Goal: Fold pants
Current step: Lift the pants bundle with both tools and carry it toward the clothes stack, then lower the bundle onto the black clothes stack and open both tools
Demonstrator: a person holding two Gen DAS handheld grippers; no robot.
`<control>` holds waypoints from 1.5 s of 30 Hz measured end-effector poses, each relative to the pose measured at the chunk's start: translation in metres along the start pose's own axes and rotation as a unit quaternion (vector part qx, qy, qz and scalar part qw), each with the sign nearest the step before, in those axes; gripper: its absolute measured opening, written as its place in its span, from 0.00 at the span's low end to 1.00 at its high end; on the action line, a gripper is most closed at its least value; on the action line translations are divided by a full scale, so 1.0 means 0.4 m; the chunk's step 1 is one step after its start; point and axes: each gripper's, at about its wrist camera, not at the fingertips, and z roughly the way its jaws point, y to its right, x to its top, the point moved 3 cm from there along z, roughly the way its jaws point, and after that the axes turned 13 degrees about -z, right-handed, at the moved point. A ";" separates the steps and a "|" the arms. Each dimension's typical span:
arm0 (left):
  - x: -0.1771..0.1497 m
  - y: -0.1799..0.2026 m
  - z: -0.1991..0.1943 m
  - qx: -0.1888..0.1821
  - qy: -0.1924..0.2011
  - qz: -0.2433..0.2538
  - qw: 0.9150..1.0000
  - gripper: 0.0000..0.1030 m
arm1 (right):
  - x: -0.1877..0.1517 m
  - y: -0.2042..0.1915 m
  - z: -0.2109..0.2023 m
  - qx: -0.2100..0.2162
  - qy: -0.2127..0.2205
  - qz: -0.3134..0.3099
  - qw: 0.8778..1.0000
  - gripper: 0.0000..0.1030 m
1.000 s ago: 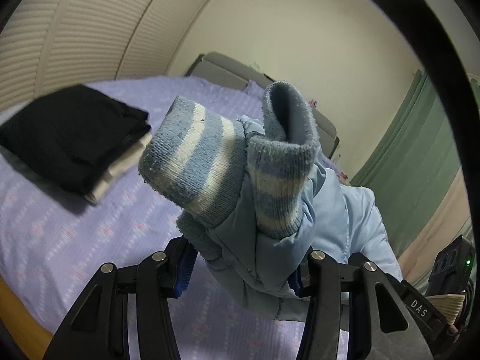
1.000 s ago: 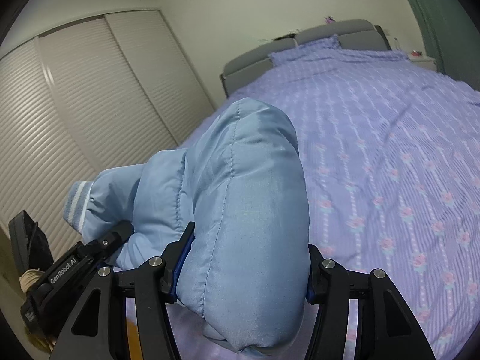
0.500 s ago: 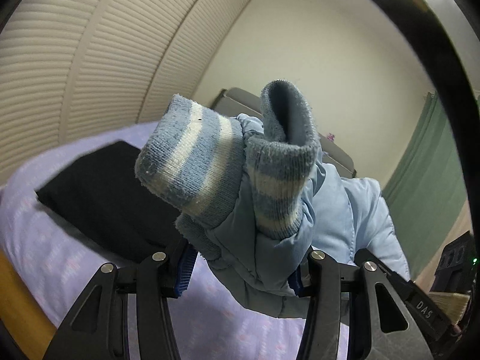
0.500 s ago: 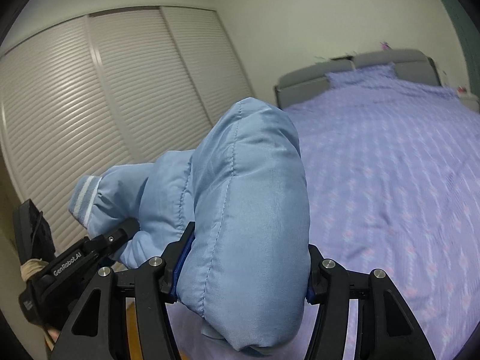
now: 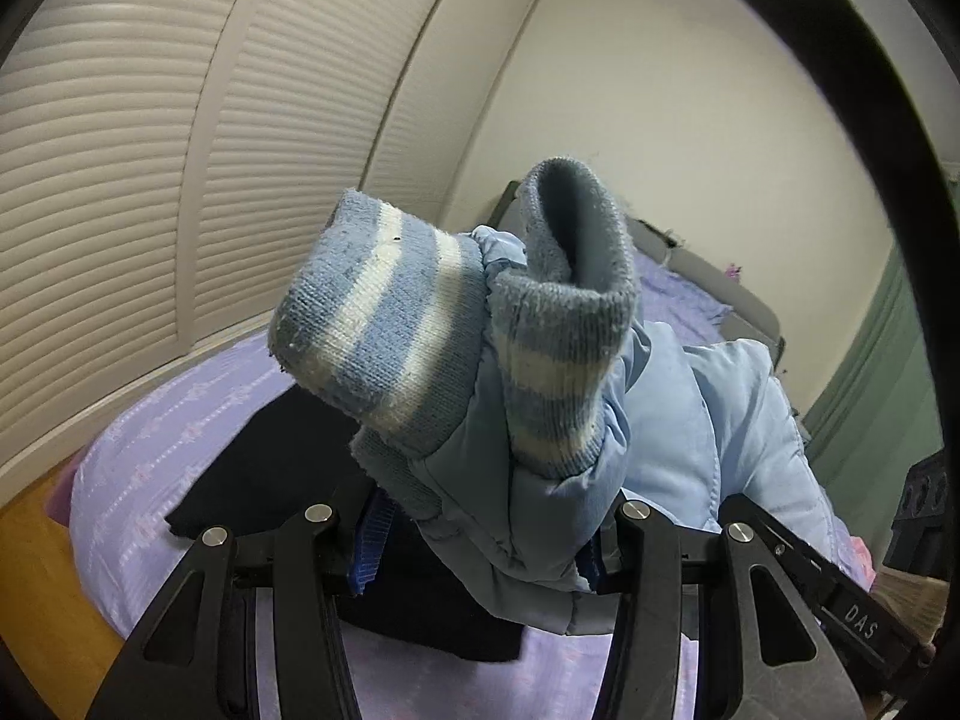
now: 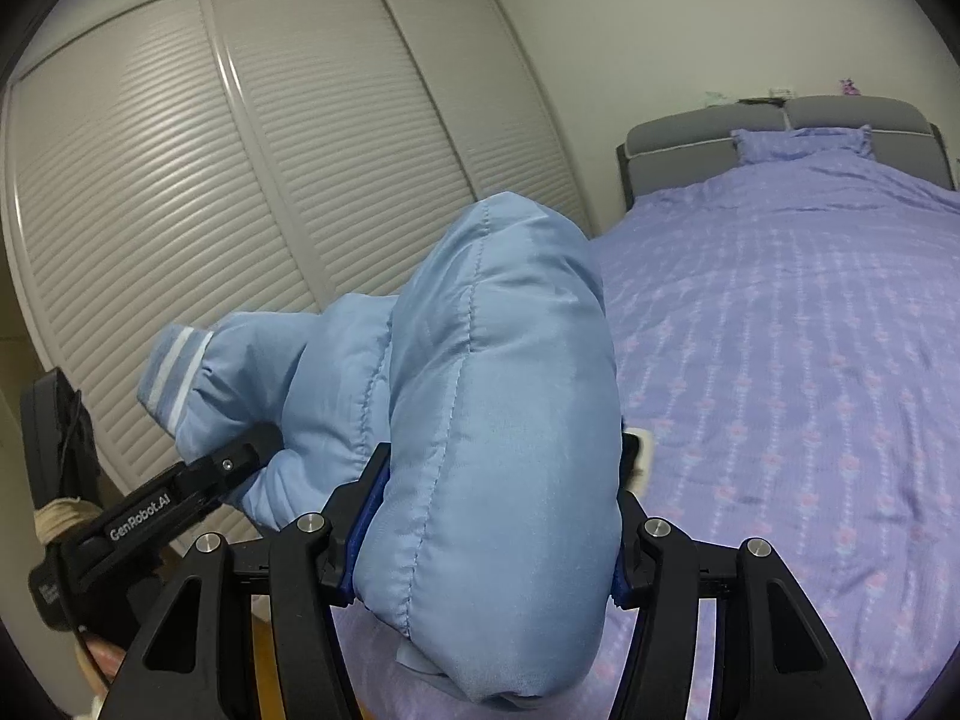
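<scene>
Both ends lifted higher off bed (image 6: 780,360) versus a second ago. Left hand-held gripper (image 5: 486,546) clamping pants (image 5: 690,420) cuffs, right hand-held gripper (image 6: 492,546) clamping folded end. Likely carrying toward dark stack (image 5: 270,480).

Both grippers, left (image 5: 486,546) and right (image 6: 486,534), are black with silver screws, blue-padded jaws and white lettering.

Quilted, faintly sheened padded cloth on the light blue pants (image 6: 492,420); fuzzy, pilled rib knit at their striped cuffs (image 5: 384,312). Matt black plastic with bright metal screws on the left claw (image 5: 480,540) and right claw (image 6: 498,540). Beneath the pants, printed lilac cotton bedspread (image 6: 780,360), matt black folded cloth (image 5: 288,468).
</scene>
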 end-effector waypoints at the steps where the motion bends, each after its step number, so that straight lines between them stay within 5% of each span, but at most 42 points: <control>1: 0.013 -0.020 0.021 0.006 -0.004 -0.004 1.000 0.48 | 0.004 -0.004 0.026 0.002 -0.004 -0.002 1.000 0.55; 17: 0.055 -0.191 0.364 0.054 -0.050 -0.023 0.997 0.48 | -0.093 0.027 0.406 0.018 -0.073 0.048 0.996 0.56; 23: 0.010 -0.216 0.426 0.072 -0.071 -0.021 0.995 0.49 | -0.139 0.048 0.468 0.033 -0.096 0.074 0.992 0.59; 28: 0.028 -0.235 0.439 0.080 -0.074 -0.038 0.993 0.59 | -0.162 0.091 0.439 0.060 -0.091 0.156 0.982 0.66; 33: 0.043 -0.267 0.430 0.130 -0.058 -0.063 0.988 0.75 | -0.127 0.109 0.370 -0.024 -0.036 0.099 0.994 0.74; 37: 0.070 -0.287 0.404 0.175 -0.038 -0.062 0.982 0.86 | -0.131 0.106 0.419 -0.047 -0.095 0.051 0.993 0.73; 45: 0.064 -0.279 0.409 0.221 -0.052 -0.037 0.973 0.91 | -0.126 0.099 0.437 -0.117 -0.122 0.003 0.986 0.73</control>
